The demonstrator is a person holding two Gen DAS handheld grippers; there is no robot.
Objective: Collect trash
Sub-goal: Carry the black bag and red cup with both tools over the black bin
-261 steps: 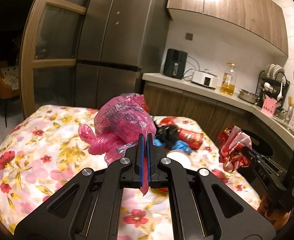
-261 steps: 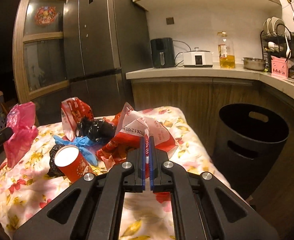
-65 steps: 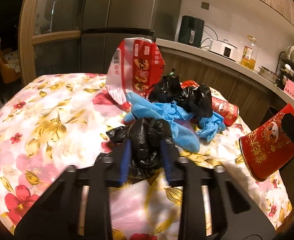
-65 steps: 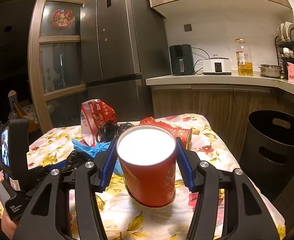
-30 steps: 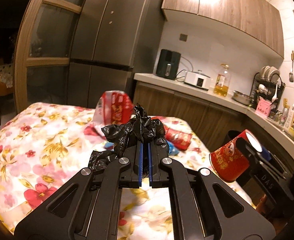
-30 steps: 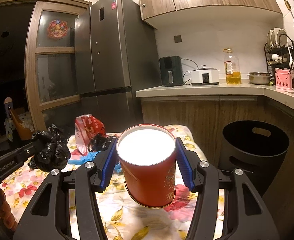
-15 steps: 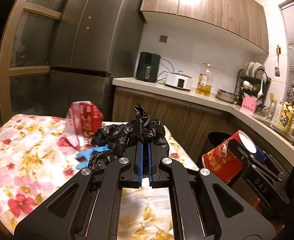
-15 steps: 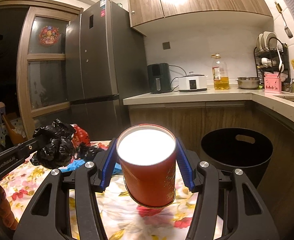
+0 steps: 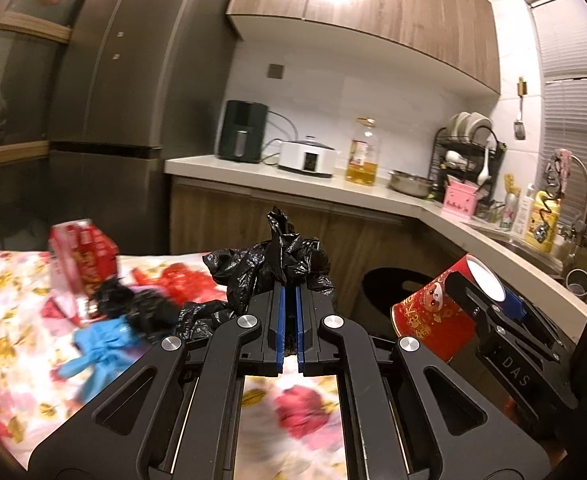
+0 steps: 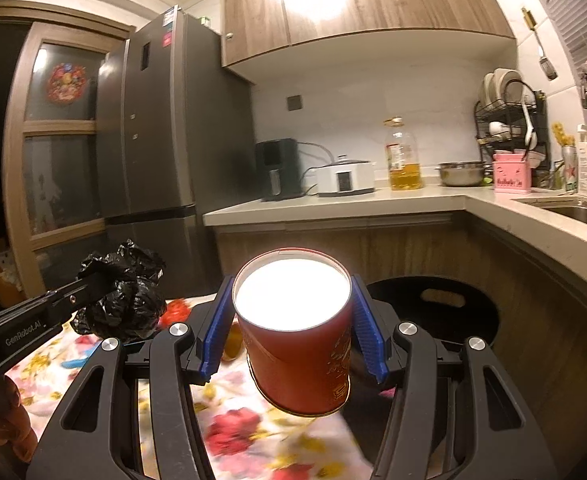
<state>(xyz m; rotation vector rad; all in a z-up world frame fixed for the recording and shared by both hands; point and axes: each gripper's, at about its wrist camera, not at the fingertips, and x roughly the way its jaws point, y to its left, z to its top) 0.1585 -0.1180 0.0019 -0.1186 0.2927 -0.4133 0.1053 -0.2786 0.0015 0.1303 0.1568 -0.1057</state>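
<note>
My left gripper [image 9: 288,292] is shut on a crumpled black plastic bag [image 9: 274,258], held in the air above the table's far end. In the right wrist view that same black bag [image 10: 127,298] hangs at the left in the left gripper [image 10: 97,286]. My right gripper [image 10: 291,320] is shut on a red paper cup [image 10: 299,344], its blue pads pressing both sides of the upright cup. The left wrist view has the cup [image 9: 433,314] tilted at the right. A black trash bin [image 10: 445,312] stands on the floor just past the table, beyond the cup.
More trash lies on the floral tablecloth [image 9: 9,308]: a red snack bag [image 9: 79,256], a blue glove [image 9: 101,350], another black bag [image 9: 141,306] and red wrappers [image 9: 181,280]. Wooden cabinets and a counter [image 10: 373,204] run behind the bin. A fridge [image 10: 161,128] stands at the left.
Both grippers have swung right with their loads, away from the pile on the table. The bin now sits closer and more central ahead of them.
</note>
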